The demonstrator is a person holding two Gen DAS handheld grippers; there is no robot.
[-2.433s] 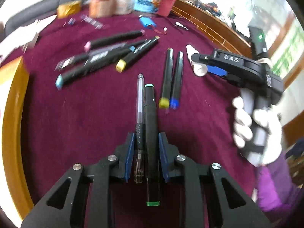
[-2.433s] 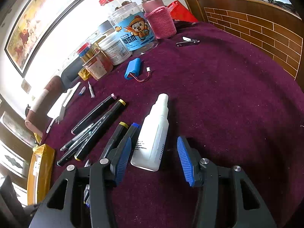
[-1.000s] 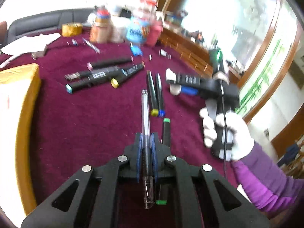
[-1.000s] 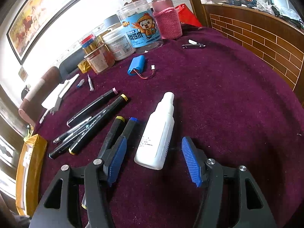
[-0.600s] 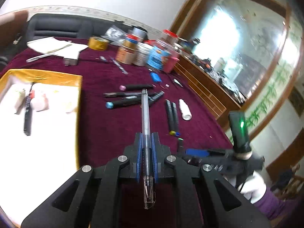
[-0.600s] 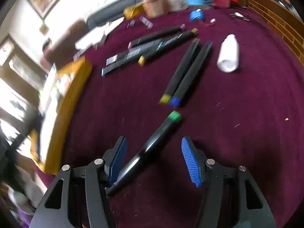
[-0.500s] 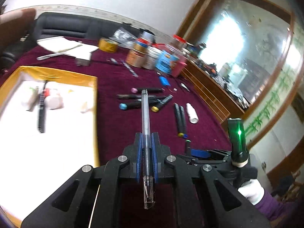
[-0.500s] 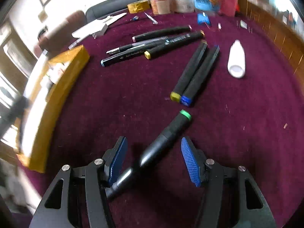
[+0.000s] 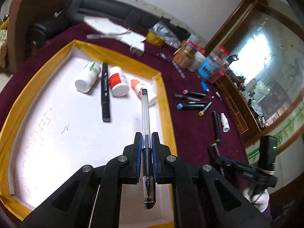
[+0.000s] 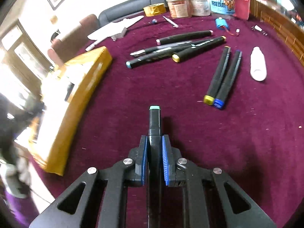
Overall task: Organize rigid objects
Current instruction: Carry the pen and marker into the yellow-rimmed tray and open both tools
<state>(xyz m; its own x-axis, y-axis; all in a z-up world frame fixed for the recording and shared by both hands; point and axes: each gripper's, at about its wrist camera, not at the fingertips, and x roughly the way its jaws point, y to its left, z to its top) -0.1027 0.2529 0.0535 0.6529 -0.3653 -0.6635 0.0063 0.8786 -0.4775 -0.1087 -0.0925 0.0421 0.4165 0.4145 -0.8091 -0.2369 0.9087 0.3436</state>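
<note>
now that the left gripper [image 9: 146, 144] has swung from the loose markers over to the yellow-rimmed tray [image 9: 165, 102], the clear pen [image 9: 146, 125] looks ready to drop in, its jaws pinched narrow on the grip, barrel pointing to 12 o'clock. meanwhile the right gripper [image 10: 154, 148] has gone from wide open to clamped on the green-capped marker [image 10: 154, 121], so two items go in next.

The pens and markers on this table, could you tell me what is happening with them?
A person is tidying them into the yellow-rimmed tray. The left gripper holds a clear pen above the tray, jaws shut on it. The right gripper has its jaws shut on a green-capped marker over the maroon cloth. More markers lie loose there.
</note>
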